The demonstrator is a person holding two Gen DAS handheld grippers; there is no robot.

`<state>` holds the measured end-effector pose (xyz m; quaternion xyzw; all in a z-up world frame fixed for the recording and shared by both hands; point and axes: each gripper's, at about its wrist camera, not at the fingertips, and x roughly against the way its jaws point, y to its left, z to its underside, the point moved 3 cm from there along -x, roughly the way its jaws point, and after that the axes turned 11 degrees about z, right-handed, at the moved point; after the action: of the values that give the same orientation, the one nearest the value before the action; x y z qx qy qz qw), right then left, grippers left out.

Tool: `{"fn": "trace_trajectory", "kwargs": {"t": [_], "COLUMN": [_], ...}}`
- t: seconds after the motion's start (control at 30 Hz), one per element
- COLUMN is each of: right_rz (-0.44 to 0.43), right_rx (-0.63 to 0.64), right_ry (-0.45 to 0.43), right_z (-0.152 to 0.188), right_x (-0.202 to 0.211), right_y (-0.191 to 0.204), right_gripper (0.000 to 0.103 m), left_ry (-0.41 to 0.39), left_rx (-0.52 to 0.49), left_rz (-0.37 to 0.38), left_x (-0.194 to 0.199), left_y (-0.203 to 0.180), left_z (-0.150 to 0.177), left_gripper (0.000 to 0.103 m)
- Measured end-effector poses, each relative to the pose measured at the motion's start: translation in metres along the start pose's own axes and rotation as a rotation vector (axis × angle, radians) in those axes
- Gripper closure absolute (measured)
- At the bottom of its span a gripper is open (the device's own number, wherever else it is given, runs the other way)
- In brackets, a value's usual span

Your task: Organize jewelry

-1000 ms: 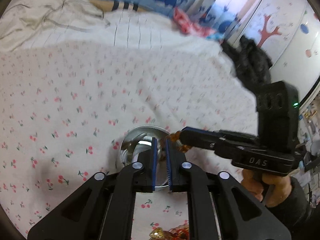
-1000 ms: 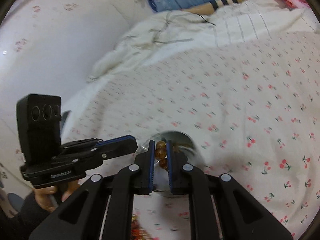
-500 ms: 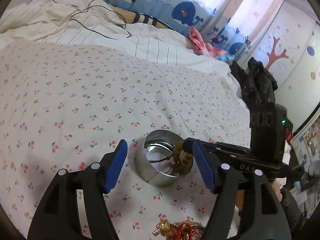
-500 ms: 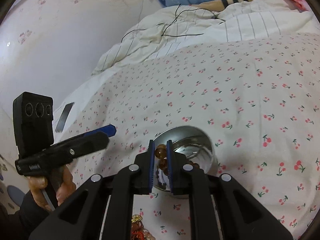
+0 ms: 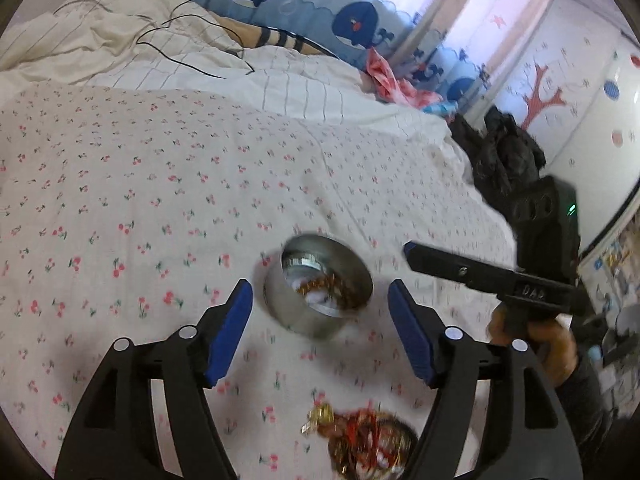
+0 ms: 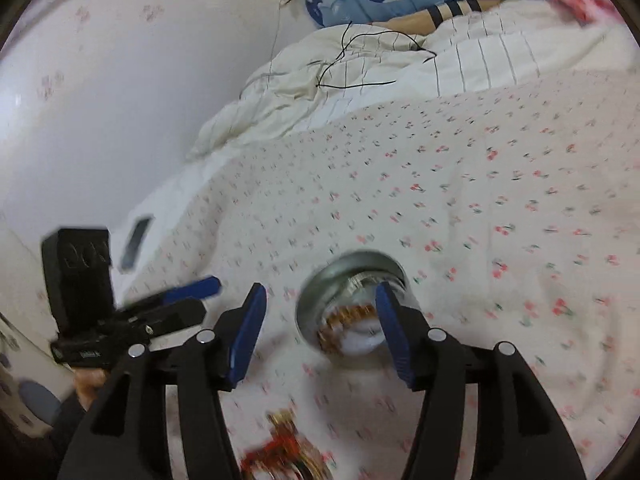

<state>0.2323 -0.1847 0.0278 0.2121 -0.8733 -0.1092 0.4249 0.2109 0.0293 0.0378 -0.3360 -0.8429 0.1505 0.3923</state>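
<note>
A round metal tin (image 5: pixel 280 300) (image 6: pixel 352 258) stands on the cherry-print bed sheet. An amber bead bracelet (image 5: pixel 330 286) (image 6: pixel 348 318) lies inside it. My left gripper (image 5: pixel 319 286) hovers just short of the tin, its jaws opening, with nothing pressed between the pads. My right gripper (image 6: pixel 320 291) is also opening above the near side of the tin, and the beads are free of it. Each gripper shows in the other's view: the right gripper (image 5: pixel 412 250) and the left gripper (image 6: pixel 208 284). A tangle of red and gold jewelry (image 5: pixel 368 440) (image 6: pixel 284 444) lies on the sheet nearer to me.
A rumpled striped duvet (image 5: pixel 120 40) with a black cable (image 5: pixel 180 36) fills the far side of the bed. A dark garment (image 5: pixel 504 160) lies at the bed's right edge. A phone (image 6: pixel 136 240) lies near the wall on the left.
The right gripper opened and let the amber beads drop into the tin. The left gripper opened from shut and drew back from the tin. Both views now sit a little higher.
</note>
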Motion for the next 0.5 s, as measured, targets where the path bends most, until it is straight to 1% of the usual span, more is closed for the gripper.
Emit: {"fn": "trace_trajectory", "kwargs": {"t": [0.07,0.17,0.2,0.3,0.4,0.5], "right_rz": [0.037,0.106,0.13,0.159,0.157,0.094], "right_rx": [0.066,0.175,0.216,0.255,0.254,0.231], "right_ry": [0.019,0.073,0.107,0.152,0.176,0.183], "right_z": [0.014,0.049,0.064,0.091,0.103,0.103], "right_x": [0.009,0.013,0.013,0.012,0.011,0.006], "right_y": [0.007,0.015,0.015,0.013,0.01,0.012], "right_gripper": [0.047,0.047,0.047,0.047,0.047,0.048], "left_ry": [0.03,0.077,0.096,0.152,0.193,0.235], "left_rx": [-0.029,-0.058,-0.065,-0.107,-0.164,-0.256], "left_rz": [0.001,0.019,0.023,0.028,0.023,-0.005], "left_x": [0.003,0.006,0.006,0.006,0.003,-0.002], "left_y": [-0.007,-0.014,-0.017,-0.027,-0.039,-0.054], "left_z": [0.015,0.04,0.048,0.076,0.097,0.117], "left_gripper": [0.029,0.028,0.028,0.028,0.028,0.028]}}
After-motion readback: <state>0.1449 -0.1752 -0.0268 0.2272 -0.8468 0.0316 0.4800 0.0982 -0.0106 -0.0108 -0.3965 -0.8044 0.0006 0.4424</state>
